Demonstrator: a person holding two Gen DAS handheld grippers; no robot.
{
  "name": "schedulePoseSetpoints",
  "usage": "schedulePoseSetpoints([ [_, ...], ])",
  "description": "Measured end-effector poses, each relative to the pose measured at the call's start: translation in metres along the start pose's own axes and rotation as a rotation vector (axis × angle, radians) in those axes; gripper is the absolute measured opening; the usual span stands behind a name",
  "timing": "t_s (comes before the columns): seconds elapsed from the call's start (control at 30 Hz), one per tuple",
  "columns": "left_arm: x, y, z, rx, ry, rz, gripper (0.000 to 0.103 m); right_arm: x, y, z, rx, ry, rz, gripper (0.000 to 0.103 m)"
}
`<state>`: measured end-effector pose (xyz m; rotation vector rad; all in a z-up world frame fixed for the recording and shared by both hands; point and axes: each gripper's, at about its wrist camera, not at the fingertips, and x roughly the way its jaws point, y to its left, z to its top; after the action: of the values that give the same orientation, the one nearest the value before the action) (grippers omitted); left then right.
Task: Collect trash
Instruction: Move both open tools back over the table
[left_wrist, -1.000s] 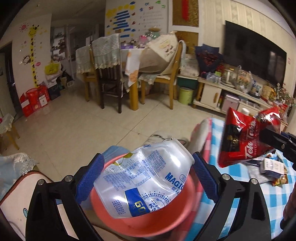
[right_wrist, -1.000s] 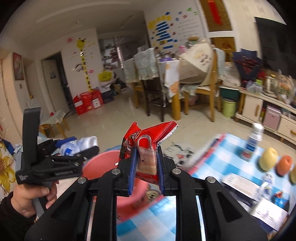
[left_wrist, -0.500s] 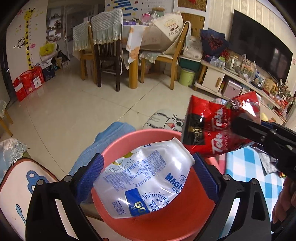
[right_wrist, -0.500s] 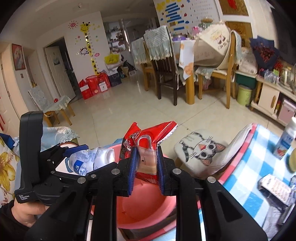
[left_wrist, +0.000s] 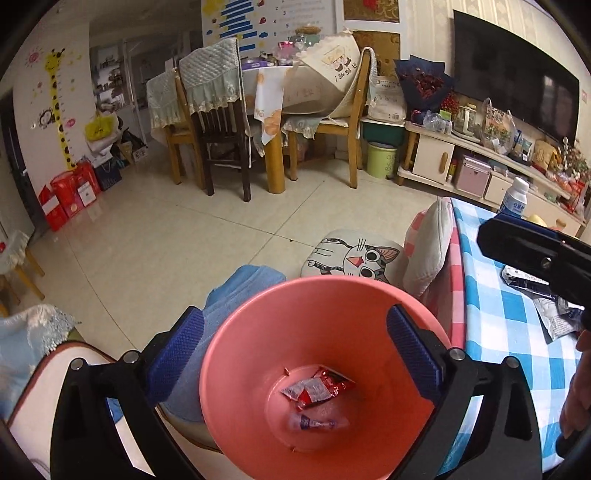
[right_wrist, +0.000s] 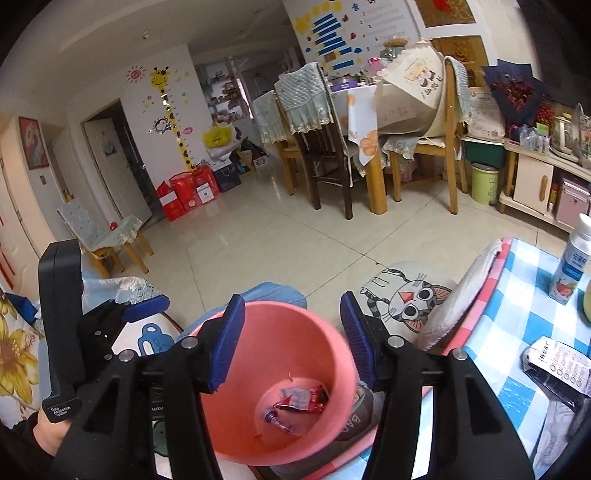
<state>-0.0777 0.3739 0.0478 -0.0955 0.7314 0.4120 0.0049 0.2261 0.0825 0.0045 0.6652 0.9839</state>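
A pink bin (left_wrist: 236, 369) stands below both grippers, beside the table. At its bottom lie a red snack packet (left_wrist: 319, 387) and a crushed clear bottle (left_wrist: 317, 422); the right wrist view shows the same bin (right_wrist: 332, 354), packet (right_wrist: 303, 400) and bottle (right_wrist: 275, 417). My left gripper (left_wrist: 295, 354) hangs open over the bin with nothing between its blue pads. My right gripper (right_wrist: 291, 345) is above the bin too; its jaws are opening and nothing is between them. Its black body (left_wrist: 532, 254) shows at the right of the left wrist view.
A table with a blue checked cloth (left_wrist: 491, 314) is on the right, with loose wrappers (left_wrist: 554, 317), a dark packet (right_wrist: 554, 365) and a white bottle (right_wrist: 572, 258) on it. A cat cushion (left_wrist: 354, 258) lies beyond the bin. Dining chairs and a TV shelf stand far back.
The clear bottle has left my left gripper and the red packet my right one; both now lie in the bin. Both grippers moved lower over the bin, and the right jaws parted.
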Motion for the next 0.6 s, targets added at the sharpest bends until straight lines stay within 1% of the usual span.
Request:
schedulePoseSetpoints([
  [0.03,-0.004,-0.003,0.002,0.002,-0.009,0.002,0.098,-0.004,-0.003,0.001,0.004,-0.007,-0.003,0.056],
  [0.07,-0.007,-0.005,0.003,-0.002,-0.016,0.0,0.098,-0.011,-0.007,0.0,0.012,-0.018,-0.009,0.059],
  [0.1,-0.011,-0.007,0.004,-0.008,-0.022,-0.004,0.098,-0.018,-0.012,-0.002,0.021,-0.03,-0.018,0.065],
  [0.17,-0.021,-0.015,0.007,-0.023,-0.043,-0.025,0.098,-0.032,-0.026,-0.008,0.043,-0.046,-0.035,0.071],
  [0.3,-0.032,-0.041,0.008,-0.023,-0.066,-0.077,0.098,-0.067,-0.058,-0.027,0.083,-0.068,-0.096,0.071],
  [0.43,-0.037,-0.089,0.001,0.035,-0.074,-0.13,0.098,-0.109,-0.094,-0.047,0.111,-0.088,-0.178,0.071],
  [0.53,-0.035,-0.125,-0.007,0.069,-0.059,-0.186,0.098,-0.148,-0.119,-0.07,0.105,-0.106,-0.262,0.072],
  [0.6,-0.031,-0.158,-0.013,0.109,-0.042,-0.229,0.098,-0.176,-0.137,-0.089,0.1,-0.113,-0.325,0.076],
])
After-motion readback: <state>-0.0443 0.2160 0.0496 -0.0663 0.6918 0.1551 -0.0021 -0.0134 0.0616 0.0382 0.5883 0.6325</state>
